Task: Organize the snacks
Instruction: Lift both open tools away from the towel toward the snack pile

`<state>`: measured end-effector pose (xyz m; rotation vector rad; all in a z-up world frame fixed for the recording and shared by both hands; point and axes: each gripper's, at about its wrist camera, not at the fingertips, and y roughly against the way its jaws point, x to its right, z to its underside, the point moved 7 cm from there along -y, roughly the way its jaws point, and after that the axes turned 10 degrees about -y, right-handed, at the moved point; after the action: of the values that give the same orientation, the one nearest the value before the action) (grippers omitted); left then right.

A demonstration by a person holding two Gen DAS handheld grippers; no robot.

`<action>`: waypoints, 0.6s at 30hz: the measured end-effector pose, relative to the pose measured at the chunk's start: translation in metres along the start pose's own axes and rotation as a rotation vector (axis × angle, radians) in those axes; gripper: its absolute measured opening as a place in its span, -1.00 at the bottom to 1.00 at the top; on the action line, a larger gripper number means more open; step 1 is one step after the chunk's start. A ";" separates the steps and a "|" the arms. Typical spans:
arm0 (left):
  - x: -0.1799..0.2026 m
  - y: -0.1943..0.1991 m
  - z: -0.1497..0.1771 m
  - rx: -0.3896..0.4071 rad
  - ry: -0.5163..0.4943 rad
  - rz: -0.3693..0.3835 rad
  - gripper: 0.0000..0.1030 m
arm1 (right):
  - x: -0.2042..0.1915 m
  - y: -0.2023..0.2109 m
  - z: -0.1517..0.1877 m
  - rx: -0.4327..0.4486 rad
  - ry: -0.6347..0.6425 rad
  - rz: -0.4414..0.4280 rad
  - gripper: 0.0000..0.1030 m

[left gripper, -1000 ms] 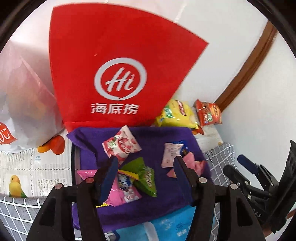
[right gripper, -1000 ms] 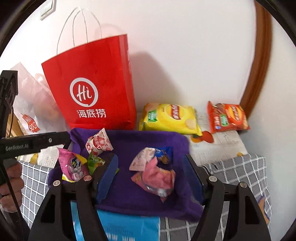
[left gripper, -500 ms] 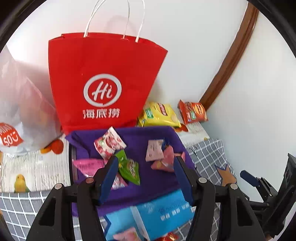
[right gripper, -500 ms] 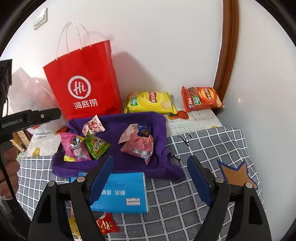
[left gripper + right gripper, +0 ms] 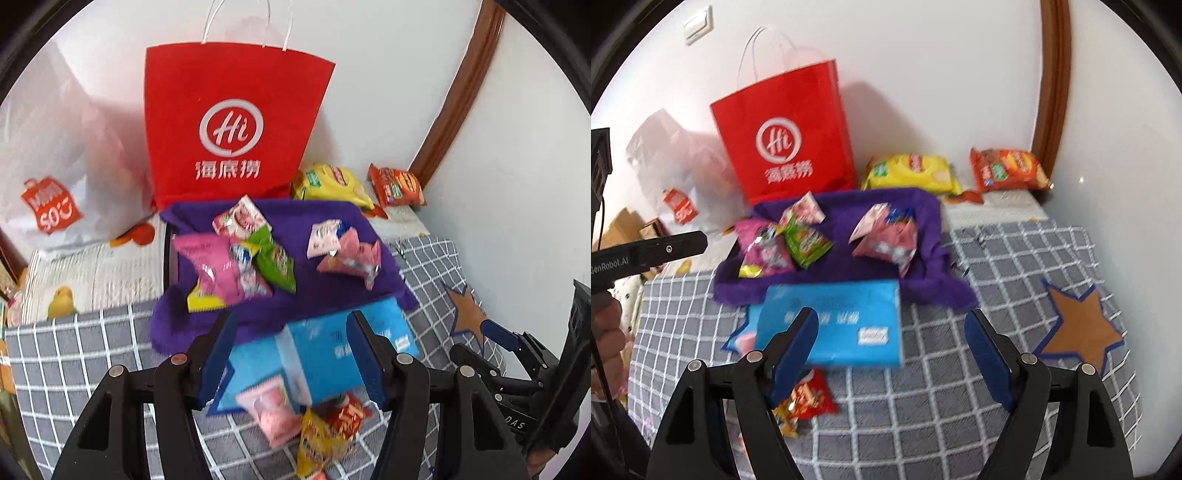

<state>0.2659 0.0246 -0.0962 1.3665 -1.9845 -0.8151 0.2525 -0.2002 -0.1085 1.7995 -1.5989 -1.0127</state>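
Left hand-held gripper (image 5: 291, 354): jaws apart, empty, above blue box (image 5: 325, 354). Right hand-held gripper (image 5: 892, 354): jaws wide, empty. Snack packets (image 5: 798, 240): on purple tray (image 5: 923, 210), behind box. Loose packets (image 5: 325, 428): on checked cloth (image 5: 960, 406).

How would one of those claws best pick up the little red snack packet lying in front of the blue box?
Probably by the red snack packet's near free edge, coming from above. It lies flat on the checked cloth, its far end at the blue box, yellow packets beside it.
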 end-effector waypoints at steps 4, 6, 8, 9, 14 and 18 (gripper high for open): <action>0.002 0.007 0.022 -0.009 -0.002 -0.007 0.16 | -0.007 0.004 0.017 -0.009 0.007 -0.032 0.59; 0.001 0.010 0.031 -0.013 0.007 -0.010 0.16 | -0.009 0.007 0.025 -0.003 0.025 -0.021 0.59; -0.003 0.012 0.040 -0.019 0.025 -0.015 0.16 | -0.012 0.009 0.035 -0.011 0.031 -0.029 0.59; -0.005 0.013 0.046 -0.023 0.036 -0.017 0.16 | -0.014 0.010 0.039 -0.020 0.032 -0.043 0.59; -0.021 0.016 0.069 -0.043 0.090 -0.032 0.16 | -0.023 0.013 0.070 -0.044 0.050 -0.097 0.53; -0.032 0.020 0.084 -0.050 0.125 -0.050 0.16 | -0.032 0.012 0.099 -0.092 0.054 -0.150 0.35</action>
<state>0.2002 0.0740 -0.1385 1.4075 -1.8292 -0.7769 0.1645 -0.1614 -0.1505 1.8894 -1.3801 -1.0767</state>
